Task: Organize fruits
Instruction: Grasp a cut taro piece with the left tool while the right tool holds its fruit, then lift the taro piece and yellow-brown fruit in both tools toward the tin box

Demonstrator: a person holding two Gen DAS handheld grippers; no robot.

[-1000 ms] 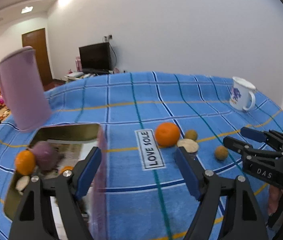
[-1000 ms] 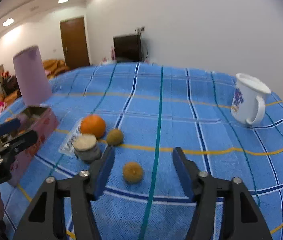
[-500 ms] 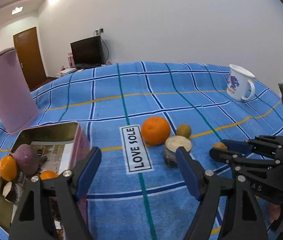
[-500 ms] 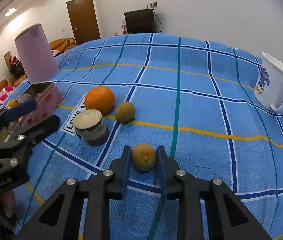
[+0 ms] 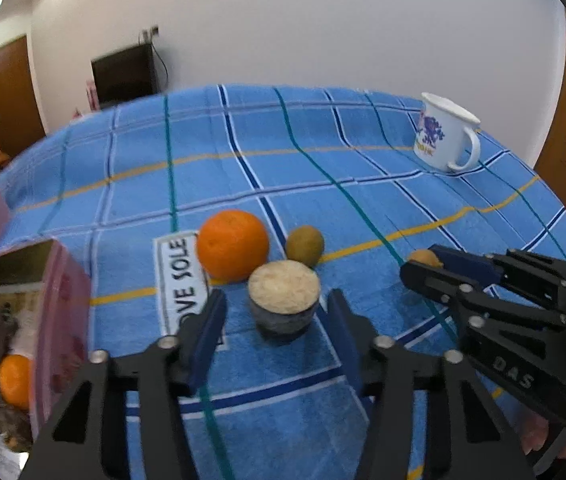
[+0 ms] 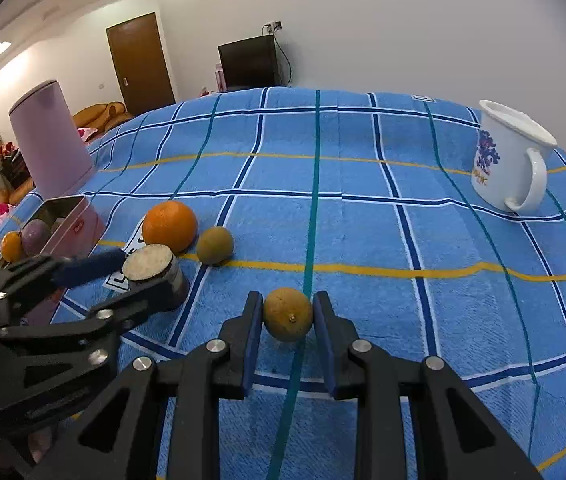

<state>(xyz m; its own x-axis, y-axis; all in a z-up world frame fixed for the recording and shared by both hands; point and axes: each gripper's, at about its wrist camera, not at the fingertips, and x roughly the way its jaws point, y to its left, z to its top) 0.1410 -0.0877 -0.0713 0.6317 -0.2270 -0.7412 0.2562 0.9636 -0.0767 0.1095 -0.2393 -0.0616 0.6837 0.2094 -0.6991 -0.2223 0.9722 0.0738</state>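
A short cut piece [image 5: 283, 296] with a pale top and dark skin stands on the blue checked cloth. My left gripper [image 5: 277, 298] has a finger on each side of it. The jaws are closing and a thin gap still shows at each pad. Behind the piece lie a large orange [image 5: 233, 244] and a small green-brown fruit [image 5: 305, 245]. My right gripper [image 6: 287, 300] is shut on a small brownish-orange fruit [image 6: 287, 314] resting on the cloth. The right wrist view shows the left gripper [image 6: 143, 276] close around the piece [image 6: 149, 262].
A pink tin box [image 5: 63, 320] at the left holds an orange, a purple fruit and other pieces. A tall purple container [image 6: 49, 140] stands behind it. A white mug [image 6: 511, 160] sits at the far right. A "LOVE SOLE" label [image 5: 181, 276] lies by the orange.
My left gripper moved right and forward from the tin to the cut piece, and its jaws narrowed around it. My right gripper closed on the small fruit and has stayed put since.
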